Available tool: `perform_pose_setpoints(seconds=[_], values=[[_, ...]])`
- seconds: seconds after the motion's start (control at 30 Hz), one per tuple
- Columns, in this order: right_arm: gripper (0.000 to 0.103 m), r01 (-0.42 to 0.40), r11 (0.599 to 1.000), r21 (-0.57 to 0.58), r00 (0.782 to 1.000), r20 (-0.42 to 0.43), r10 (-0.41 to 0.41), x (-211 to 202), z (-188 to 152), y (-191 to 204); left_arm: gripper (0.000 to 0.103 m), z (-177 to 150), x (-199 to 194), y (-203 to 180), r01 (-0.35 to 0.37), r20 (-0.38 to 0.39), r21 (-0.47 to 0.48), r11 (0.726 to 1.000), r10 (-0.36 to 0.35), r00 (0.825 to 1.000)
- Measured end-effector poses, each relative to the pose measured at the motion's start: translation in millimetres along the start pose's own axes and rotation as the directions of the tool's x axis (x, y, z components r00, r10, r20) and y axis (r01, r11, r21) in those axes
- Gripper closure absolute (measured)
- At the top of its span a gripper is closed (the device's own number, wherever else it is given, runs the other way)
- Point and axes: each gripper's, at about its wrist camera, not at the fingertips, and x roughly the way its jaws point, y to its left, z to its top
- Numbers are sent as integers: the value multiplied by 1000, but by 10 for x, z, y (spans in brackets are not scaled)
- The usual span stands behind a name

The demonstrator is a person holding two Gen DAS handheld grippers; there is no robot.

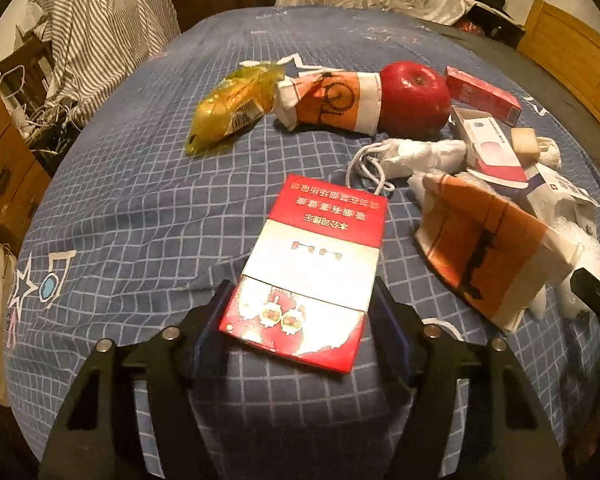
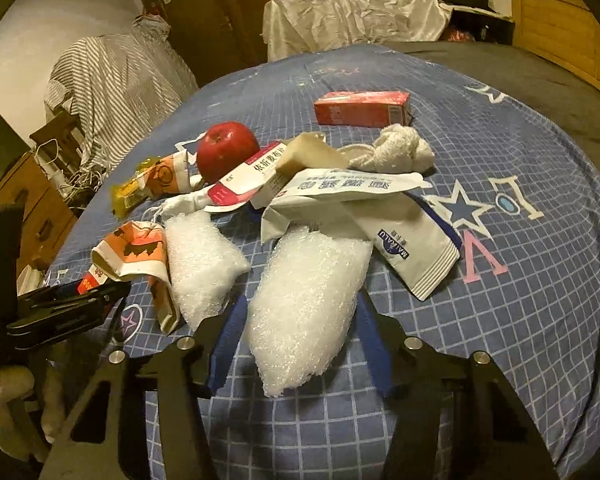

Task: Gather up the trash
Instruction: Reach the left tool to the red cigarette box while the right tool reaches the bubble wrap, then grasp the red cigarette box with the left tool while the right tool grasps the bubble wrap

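Between right tongs, lumpy white bubble-wrap wad.

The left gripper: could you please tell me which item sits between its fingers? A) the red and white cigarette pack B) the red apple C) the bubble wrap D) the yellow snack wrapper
A: in the left wrist view the cigarette pack lies with its near end between the left gripper fingers, while the apple and the yellow wrapper lie farther off on the bed.
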Motion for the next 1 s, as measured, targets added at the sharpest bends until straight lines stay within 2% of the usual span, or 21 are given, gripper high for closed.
perform_pose_setpoints(seconds=[0.2,0.4,0.5,0.57,0.67,0.7,0.8,0.9,1.0], values=[[61,-9,998,-59,997,75,13,-321,-82,100,40,-135,-333,30,29,91,-33,999,-26,996],[63,3,987,-161,973,230,35,-898,-139,362,40,-264,-1005,-21,64,239,-51,997,-50,970],[63,44,977,-209,946,324,27,-1208,-117,493,40,-313,-1337,-119,75,311,-59,995,-53,949],[63,92,966,-242,918,396,12,-1416,-108,600,40,-329,-1486,-163,91,344,-72,993,-61,937],[63,140,954,-267,880,475,4,-1687,-113,715,40,-338,-1733,-261,104,409,-80,991,-62,910],[63,155,950,-272,866,501,2,-1772,-116,751,40,-332,-1829,-304,98,440,-78,992,-54,897],[63,174,948,-266,836,548,0,-1968,-108,794,40,-321,-1997,-357,100,490,-85,991,-45,870],[63,171,951,-257,824,566,5,-2094,-83,787,40,-335,-2099,-386,106,517,-82,991,-48,855],[63,166,954,-249,818,575,8,-2175,-69,761,40,-343,-2126,-431,99,528,-73,992,-46,848]])
